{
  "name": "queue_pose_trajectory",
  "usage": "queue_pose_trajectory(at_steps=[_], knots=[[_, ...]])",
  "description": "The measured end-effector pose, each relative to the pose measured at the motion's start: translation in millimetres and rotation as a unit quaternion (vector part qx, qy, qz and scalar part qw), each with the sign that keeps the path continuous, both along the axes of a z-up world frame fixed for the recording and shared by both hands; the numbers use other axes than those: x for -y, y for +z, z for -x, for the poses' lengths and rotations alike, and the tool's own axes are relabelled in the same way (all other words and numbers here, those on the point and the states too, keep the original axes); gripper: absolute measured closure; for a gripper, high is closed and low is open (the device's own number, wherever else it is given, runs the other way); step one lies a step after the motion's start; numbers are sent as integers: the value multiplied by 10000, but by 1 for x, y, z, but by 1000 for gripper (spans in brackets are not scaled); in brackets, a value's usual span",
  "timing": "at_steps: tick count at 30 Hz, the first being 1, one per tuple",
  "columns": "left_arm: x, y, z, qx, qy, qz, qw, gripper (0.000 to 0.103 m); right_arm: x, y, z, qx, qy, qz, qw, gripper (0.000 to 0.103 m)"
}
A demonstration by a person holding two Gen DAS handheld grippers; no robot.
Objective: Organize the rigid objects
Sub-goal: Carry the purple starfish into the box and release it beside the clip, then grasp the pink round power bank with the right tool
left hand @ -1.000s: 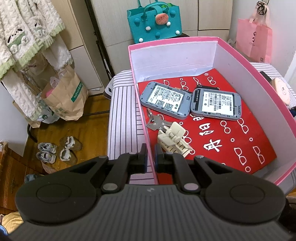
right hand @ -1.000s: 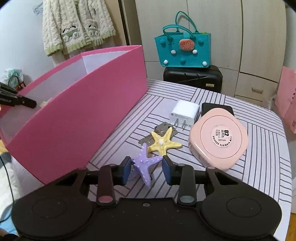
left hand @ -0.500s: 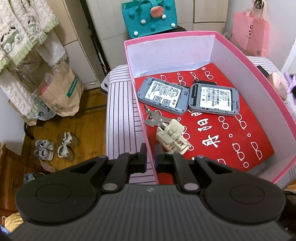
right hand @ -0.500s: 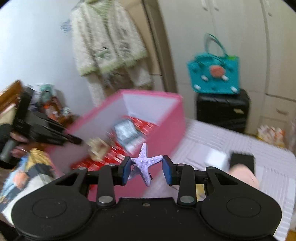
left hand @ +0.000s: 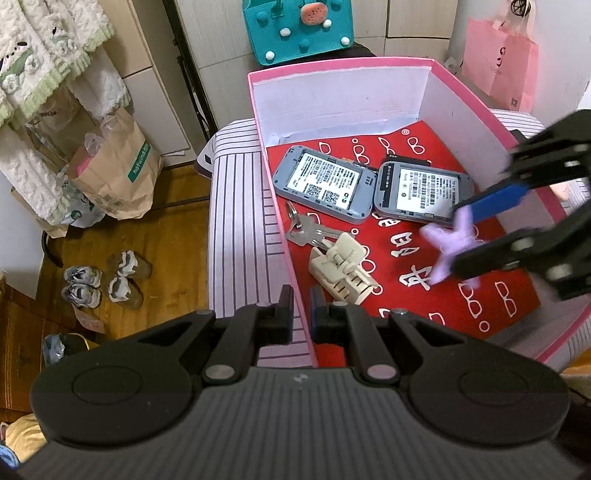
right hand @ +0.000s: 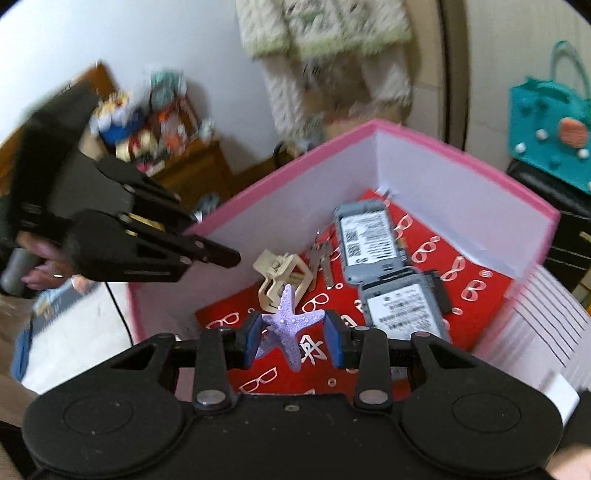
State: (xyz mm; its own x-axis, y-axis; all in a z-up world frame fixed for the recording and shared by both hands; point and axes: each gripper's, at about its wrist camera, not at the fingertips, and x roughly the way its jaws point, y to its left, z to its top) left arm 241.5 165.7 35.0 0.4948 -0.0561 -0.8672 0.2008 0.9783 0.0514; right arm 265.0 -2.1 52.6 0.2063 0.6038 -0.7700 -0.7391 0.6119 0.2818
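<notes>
My right gripper [right hand: 293, 341] is shut on a purple starfish [right hand: 290, 325] and holds it over the red floor of the pink box [right hand: 461, 192]. In the left wrist view the starfish [left hand: 452, 245] hangs inside the box [left hand: 343, 68], above the floor. The box holds two grey devices [left hand: 321, 188] [left hand: 421, 192], a bunch of keys [left hand: 308, 230] and a cream hair clip [left hand: 343, 269]. My left gripper [left hand: 300, 308] is shut on the box's near left wall.
The box stands on a striped cloth [left hand: 236, 229]. Behind it are a teal felt bag [left hand: 299, 29] and a pink paper bag [left hand: 498, 62]. A brown paper bag [left hand: 118, 173] and shoes [left hand: 103, 280] are on the wooden floor at the left.
My right gripper lifted the purple starfish off the striped cloth and carried it left over the box wall into the box. My left gripper kept its hold on the wall.
</notes>
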Motion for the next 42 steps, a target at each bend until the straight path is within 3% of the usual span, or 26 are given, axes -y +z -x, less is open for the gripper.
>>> queue_pose_trajectory(at_steps=[10, 14, 20, 26, 34, 42], knots=[[0, 0, 1, 26, -31, 19, 10000, 95, -34, -23, -29, -283, 166, 808, 9962, 60], [-1, 0, 2, 42, -31, 46, 10000, 95, -22, -8, -20, 211, 75, 555, 9982, 50], [-1, 0, 3, 72, -30, 37, 10000, 95, 18, 24, 9, 983, -140, 98, 9950, 47], [0, 1, 7, 155, 0, 24, 9999, 95, 75, 42, 38, 1302, -669, -91, 9892, 46], [3, 6, 16, 191, 53, -51, 9998, 95, 137, 36, 65, 1391, -1327, -208, 9811, 46], [8, 7, 26, 126, 122, -144, 9997, 95, 169, 20, 91, 1565, -1813, -157, 9708, 46]])
